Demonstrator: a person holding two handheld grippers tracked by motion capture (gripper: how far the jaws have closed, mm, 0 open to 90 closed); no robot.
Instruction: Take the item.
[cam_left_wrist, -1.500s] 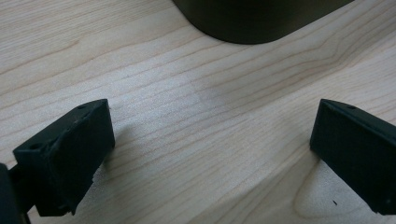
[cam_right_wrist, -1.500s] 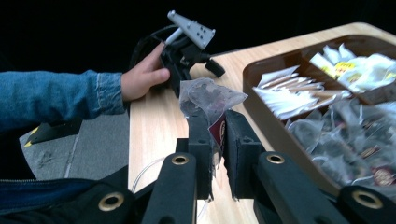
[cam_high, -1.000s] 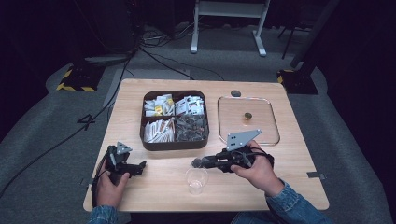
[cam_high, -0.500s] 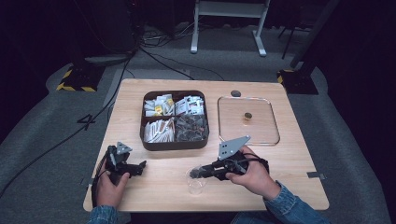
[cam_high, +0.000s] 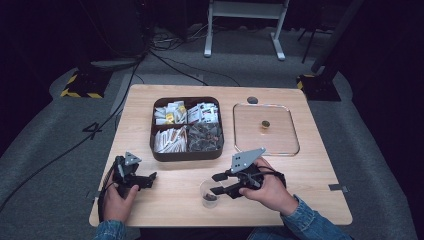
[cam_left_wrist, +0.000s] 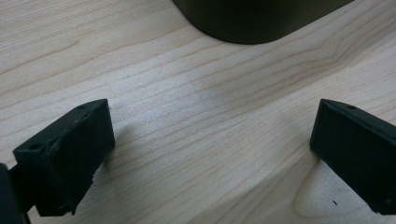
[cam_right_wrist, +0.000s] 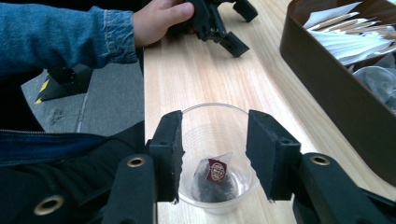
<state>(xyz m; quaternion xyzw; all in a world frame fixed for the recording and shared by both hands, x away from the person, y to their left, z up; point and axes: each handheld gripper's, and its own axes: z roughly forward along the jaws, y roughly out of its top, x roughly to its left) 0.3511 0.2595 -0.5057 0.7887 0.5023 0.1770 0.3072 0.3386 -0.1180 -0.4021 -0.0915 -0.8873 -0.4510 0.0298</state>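
Cup (cam_high: 209, 193) of clear plastic stands near the table's (cam_high: 310, 185) front edge in the high view, just left of the right gripper (cam_high: 218, 184), whose jaws are apart. Left gripper view: left gripper (cam_left_wrist: 208, 154) spread wide over bare wood, holding nothing. Right gripper view: the parted jaws flank the cup (cam_right_wrist: 215, 158), a tea bag (cam_right_wrist: 214, 176) inside; contact is unclear.

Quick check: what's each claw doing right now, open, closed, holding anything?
Left claw: open, empty, low over the wooden table.
Right claw: open, holding nothing, straddling the clear plastic cup with a tea bag.
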